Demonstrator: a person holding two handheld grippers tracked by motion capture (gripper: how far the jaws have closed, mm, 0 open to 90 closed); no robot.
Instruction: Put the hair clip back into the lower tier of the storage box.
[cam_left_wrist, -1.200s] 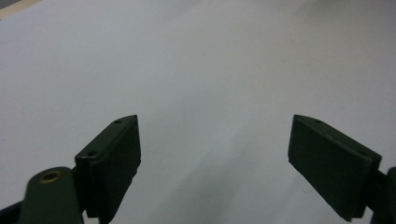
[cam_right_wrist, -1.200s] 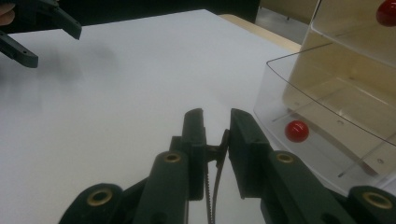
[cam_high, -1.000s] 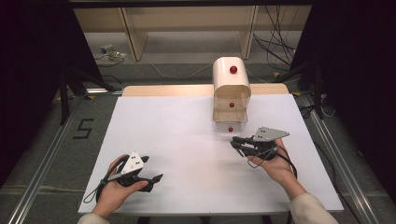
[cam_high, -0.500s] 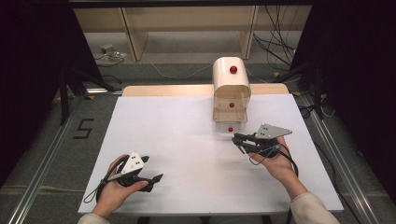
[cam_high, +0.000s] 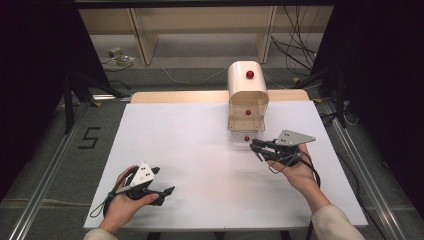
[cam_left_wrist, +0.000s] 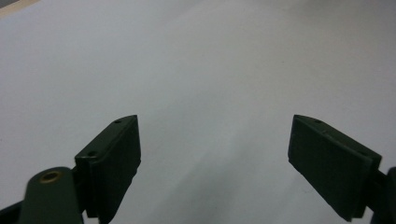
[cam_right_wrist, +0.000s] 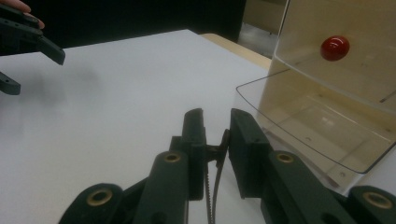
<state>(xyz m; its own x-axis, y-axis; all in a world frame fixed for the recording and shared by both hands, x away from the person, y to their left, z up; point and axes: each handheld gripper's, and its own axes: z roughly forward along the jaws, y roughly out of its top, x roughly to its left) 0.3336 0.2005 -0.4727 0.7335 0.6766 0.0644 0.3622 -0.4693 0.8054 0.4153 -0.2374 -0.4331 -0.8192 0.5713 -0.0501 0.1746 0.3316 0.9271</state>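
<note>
bench (cam_high: 200, 150): white top, wooden strip along far edge | drawer box (cam_high: 247, 95): stands far, right of middle, bottom drawer pulled out | rest of top: bare

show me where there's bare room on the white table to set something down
Free: the wide white table top between the left tongs and the clear plastic drawer unit with red knobs, plus its far left. Crowded: in front of the open bottom drawer, where the right tongs sit.

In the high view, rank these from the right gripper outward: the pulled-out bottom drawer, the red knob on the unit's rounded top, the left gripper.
1. Bottom drawer, just beyond the right gripper, at its tips.
2. Top red knob, farther back on the drawer unit.
3. Left gripper, across the table at the near left.
</note>
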